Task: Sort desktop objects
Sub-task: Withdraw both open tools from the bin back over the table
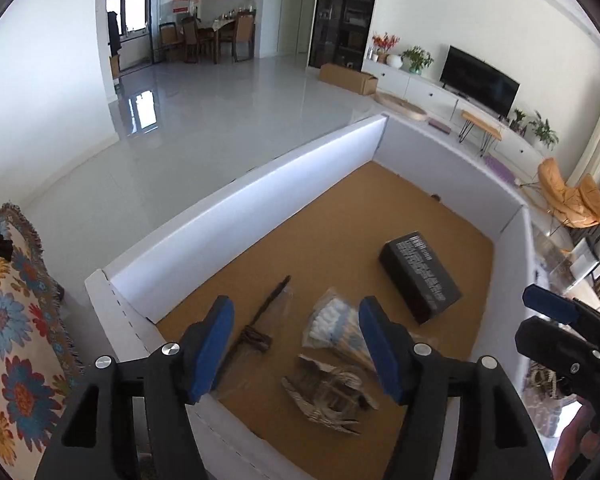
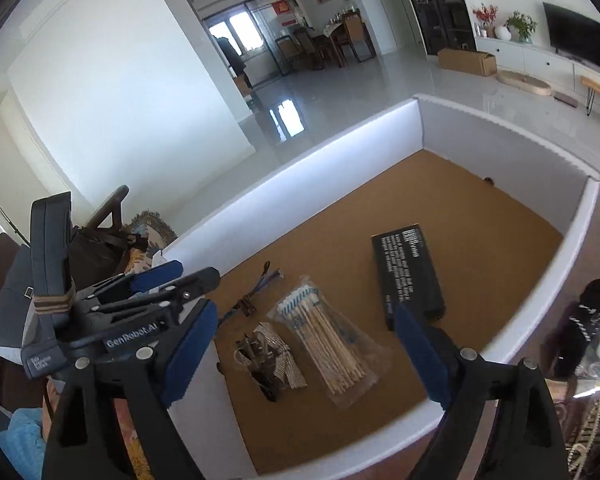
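Left wrist view shows the left gripper [image 1: 296,344] with its blue-padded jaws released and nothing between them, hovering above a white-walled tray with a brown cork floor [image 1: 236,200]. Past the jaws lies a clear plastic bag of wooden cotton swabs [image 1: 332,326]; to their left sits a dark thin cable bundle in a clear sleeve [image 1: 262,322], and just below them a crumpled patterned packet holding dark clips [image 1: 328,394]. Beyond the right jaw rests a flat black rectangular box with white print [image 1: 420,276].

Right wrist view shows the right gripper [image 2: 304,344] spread wide and empty, with the swab bag [image 2: 328,344] and the packet [image 2: 268,360] lying between its jaws on the floor below, untouched. The box [image 2: 406,272] lies just past the right jaw, the cable [image 2: 252,296] near the left.
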`<action>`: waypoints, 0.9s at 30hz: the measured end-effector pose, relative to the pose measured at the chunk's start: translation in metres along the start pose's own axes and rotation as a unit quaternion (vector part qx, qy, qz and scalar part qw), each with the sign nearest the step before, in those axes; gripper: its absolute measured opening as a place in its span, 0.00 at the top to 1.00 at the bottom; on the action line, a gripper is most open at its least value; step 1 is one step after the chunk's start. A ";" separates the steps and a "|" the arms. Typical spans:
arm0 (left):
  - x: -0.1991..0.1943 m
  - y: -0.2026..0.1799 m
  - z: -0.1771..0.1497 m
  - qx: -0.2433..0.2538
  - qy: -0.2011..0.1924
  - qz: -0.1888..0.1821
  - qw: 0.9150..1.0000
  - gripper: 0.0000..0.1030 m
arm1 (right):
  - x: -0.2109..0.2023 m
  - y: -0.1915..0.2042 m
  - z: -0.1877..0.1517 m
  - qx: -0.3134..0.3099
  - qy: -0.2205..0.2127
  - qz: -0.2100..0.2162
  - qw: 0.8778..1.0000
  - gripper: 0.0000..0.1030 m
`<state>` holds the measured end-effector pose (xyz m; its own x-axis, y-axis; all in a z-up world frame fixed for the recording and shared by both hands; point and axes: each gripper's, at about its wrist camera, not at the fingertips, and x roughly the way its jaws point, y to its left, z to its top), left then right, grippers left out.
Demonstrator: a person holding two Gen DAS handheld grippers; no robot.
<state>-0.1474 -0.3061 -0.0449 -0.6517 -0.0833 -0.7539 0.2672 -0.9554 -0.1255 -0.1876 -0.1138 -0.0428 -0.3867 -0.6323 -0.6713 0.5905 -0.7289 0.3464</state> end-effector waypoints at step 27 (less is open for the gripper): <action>0.017 -0.278 -0.220 0.224 0.069 -0.158 0.959 0.00 | -0.206 -0.191 -0.299 0.110 0.019 -0.318 0.941 0.00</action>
<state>-0.0767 0.0205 -0.1645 -0.5414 0.2392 -0.8060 -0.2804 -0.9552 -0.0951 -0.0088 0.2342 -0.1670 -0.5836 -0.0426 -0.8109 0.0851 -0.9963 -0.0089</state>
